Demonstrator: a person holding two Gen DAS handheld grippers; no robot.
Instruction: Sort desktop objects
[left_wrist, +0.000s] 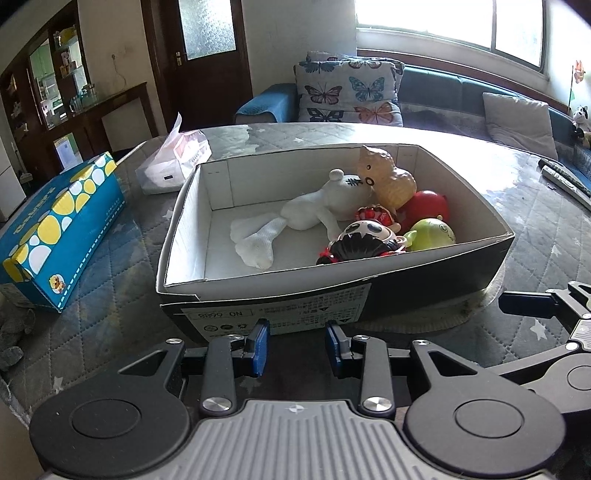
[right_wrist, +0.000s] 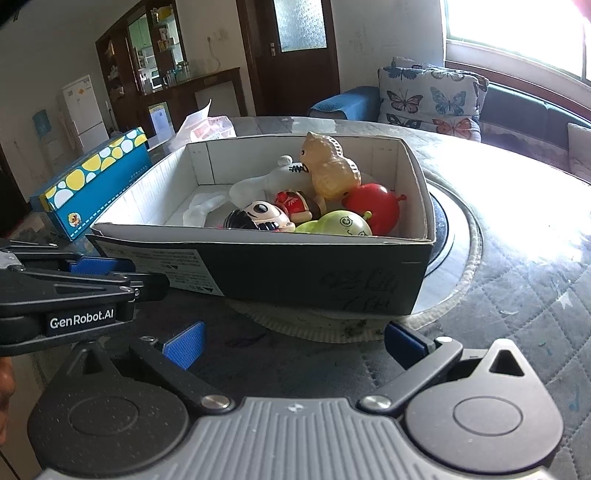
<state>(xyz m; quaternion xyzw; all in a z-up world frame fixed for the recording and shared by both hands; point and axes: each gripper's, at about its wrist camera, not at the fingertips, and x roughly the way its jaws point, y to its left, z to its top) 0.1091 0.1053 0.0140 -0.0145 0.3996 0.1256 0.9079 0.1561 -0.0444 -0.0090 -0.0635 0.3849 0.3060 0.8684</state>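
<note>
An open cardboard box (left_wrist: 436, 254) (right_wrist: 314, 266) with dark outer walls stands on the quilted table. Inside lie a white plush toy (left_wrist: 314, 210) (right_wrist: 255, 186), a tan owl figure (left_wrist: 386, 177) (right_wrist: 330, 166), a red round toy (left_wrist: 428, 208) (right_wrist: 376, 206), a green round toy (left_wrist: 432, 234) (right_wrist: 340, 223) and a black-haired doll (left_wrist: 365, 240) (right_wrist: 258, 216). My left gripper (left_wrist: 297, 345) hovers just before the box's near wall, open, nothing between its blue pads. My right gripper (right_wrist: 295, 343) is open wide and empty, near the box's corner. The left gripper's fingers (right_wrist: 110, 271) show in the right wrist view.
A blue tissue box with yellow and white dots (left_wrist: 62, 229) (right_wrist: 96, 181) lies left of the cardboard box. A soft tissue pack (left_wrist: 173, 162) (right_wrist: 207, 125) sits behind it. Remote controls (left_wrist: 565, 181) rest at the table's right edge. A sofa with butterfly cushions (left_wrist: 351, 92) stands beyond.
</note>
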